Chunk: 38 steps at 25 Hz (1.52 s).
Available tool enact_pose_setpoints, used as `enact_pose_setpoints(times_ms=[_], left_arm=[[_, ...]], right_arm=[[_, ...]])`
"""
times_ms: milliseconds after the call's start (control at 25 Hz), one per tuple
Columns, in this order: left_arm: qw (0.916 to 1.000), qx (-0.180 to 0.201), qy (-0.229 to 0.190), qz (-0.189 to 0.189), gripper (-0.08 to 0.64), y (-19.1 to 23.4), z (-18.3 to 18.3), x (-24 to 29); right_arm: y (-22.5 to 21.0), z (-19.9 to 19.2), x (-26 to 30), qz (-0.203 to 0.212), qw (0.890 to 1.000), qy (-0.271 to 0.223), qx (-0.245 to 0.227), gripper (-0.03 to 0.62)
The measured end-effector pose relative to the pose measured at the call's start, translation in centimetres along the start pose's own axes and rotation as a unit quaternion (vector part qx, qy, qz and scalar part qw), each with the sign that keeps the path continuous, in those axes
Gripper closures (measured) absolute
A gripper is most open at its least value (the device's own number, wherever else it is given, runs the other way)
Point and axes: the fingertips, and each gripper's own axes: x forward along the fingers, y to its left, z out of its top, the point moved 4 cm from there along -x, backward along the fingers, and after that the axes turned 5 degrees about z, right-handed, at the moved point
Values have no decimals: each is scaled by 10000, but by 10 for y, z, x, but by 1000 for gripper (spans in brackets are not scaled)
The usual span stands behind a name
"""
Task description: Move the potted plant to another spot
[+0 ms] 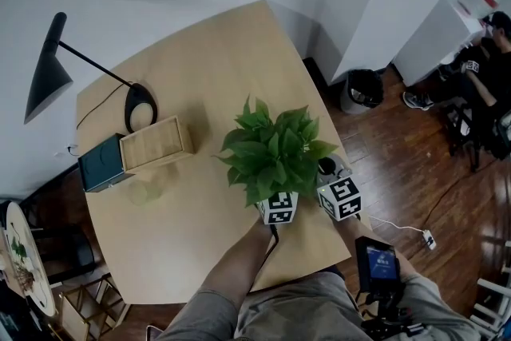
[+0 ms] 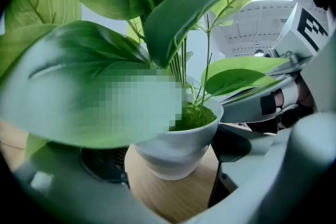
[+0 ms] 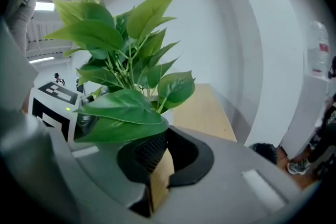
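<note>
The potted plant [image 1: 275,152] stands near the lower right edge of the worktop [image 1: 200,76], close in front of me, its leaves spreading over both of my tools in the head view. Its white pot [image 2: 176,150] appears to rest on the wood, though I cannot rule out a slight lift. My left gripper [image 2: 168,157] is spread wide with one jaw on each side of the pot, close to its walls; I see no firm squeeze, so I judge it released and placed low to take the pot below the foliage. My right gripper [image 3: 160,157] sits just to the right of the plant with its jaws drawn almost together, only a sliver of worktop showing between them, holding nothing; a leaf hangs over it. I take it to be standing by as support. Well apart, at the left of the frame, are a wooden box [image 1: 157,144], a teal box [image 1: 100,164] and a black lamp [image 1: 48,68], leaving bare worktop in the middle for a new spot.
</note>
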Motion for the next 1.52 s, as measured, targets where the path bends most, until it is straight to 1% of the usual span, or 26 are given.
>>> enact_pose_setpoints(times_ms=[400, 640, 800, 960, 1080, 1240, 1520], left_arm=[[9999, -104, 101, -69, 81, 1, -4, 2], [9999, -7, 149, -35, 81, 1, -3, -1], [9997, -147, 90, -196, 75, 0, 0, -6], [9992, -137, 143, -337, 51, -3, -4, -8], [9991, -167, 212, -318, 48, -4, -16, -12], [9993, -66, 97, -344, 49, -5, -6, -19], [9995, -31, 158, -285, 57, -6, -13, -35]], right_arm=[[-3, -2, -5, -16, 10000, -14, 3, 586], [-5, 0, -8, -14, 10000, -48, -7, 586], [-2, -1, -8, -11, 10000, -40, 7, 586], [1, -1, -8, -15, 10000, -42, 1, 586], [3, -1, -11, -21, 10000, -63, -2, 586], [4, -3, -14, -45, 10000, -69, 13, 586], [11, -7, -24, -66, 9999, -84, 24, 586]])
